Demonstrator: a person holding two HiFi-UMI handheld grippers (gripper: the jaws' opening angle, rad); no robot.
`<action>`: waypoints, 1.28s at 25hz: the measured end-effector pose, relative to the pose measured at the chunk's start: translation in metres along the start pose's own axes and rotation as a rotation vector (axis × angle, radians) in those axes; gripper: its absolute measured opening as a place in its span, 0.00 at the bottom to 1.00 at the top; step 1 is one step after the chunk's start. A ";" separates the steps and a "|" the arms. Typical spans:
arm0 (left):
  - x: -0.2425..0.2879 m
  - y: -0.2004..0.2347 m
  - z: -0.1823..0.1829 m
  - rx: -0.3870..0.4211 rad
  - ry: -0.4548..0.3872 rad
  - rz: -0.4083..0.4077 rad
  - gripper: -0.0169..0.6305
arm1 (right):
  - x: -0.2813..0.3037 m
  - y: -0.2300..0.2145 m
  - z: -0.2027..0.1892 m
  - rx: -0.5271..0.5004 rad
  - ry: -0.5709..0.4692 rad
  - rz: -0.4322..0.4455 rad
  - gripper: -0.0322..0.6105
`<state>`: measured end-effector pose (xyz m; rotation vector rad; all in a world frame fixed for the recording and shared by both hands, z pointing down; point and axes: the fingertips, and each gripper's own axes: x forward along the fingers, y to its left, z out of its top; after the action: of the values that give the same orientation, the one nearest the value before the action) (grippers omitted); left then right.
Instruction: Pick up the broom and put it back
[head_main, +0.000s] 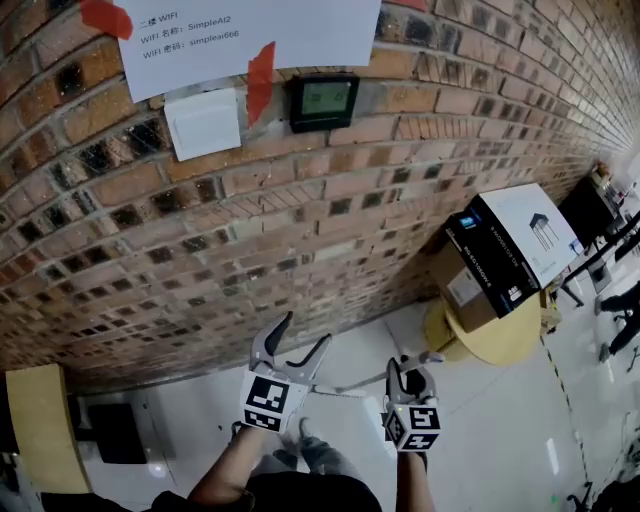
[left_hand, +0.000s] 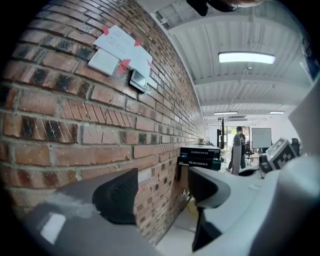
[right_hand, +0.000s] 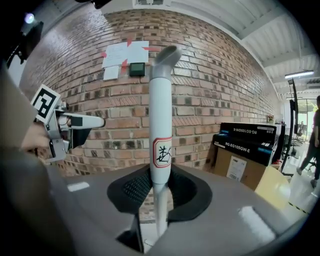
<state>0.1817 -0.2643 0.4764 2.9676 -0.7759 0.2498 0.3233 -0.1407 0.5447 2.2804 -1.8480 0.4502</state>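
The broom's pale grey handle (right_hand: 160, 115) stands upright in the right gripper view, with a red-edged label on it and its hooked top end toward the brick wall. My right gripper (right_hand: 160, 189) is shut on this handle just below the label. In the head view the right gripper (head_main: 408, 381) is low in the middle, and the thin handle (head_main: 352, 385) runs across it. My left gripper (head_main: 292, 347) is beside it to the left, open and empty, jaws toward the wall; the left gripper (left_hand: 162, 192) holds nothing. The broom's head is hidden.
The brick wall (head_main: 250, 230) fills the front, with taped papers (head_main: 230, 30) and a small screen (head_main: 323, 100). At the right, black and cardboard boxes (head_main: 505, 250) sit on a round yellow stand (head_main: 500, 345). A wooden panel (head_main: 40, 425) is at the lower left. A person (left_hand: 238, 149) stands far off.
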 end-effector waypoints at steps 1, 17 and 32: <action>0.004 0.001 -0.010 -0.010 0.017 -0.002 0.51 | 0.004 0.000 -0.010 -0.006 0.014 0.007 0.19; 0.045 0.031 -0.130 -0.168 0.228 0.013 0.51 | 0.095 0.019 -0.142 -0.129 0.261 0.184 0.19; 0.013 0.067 -0.170 -0.262 0.290 0.124 0.51 | 0.273 0.100 -0.199 -0.180 0.407 0.298 0.19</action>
<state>0.1365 -0.3118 0.6478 2.5660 -0.8781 0.5272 0.2517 -0.3512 0.8186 1.6544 -1.9205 0.6982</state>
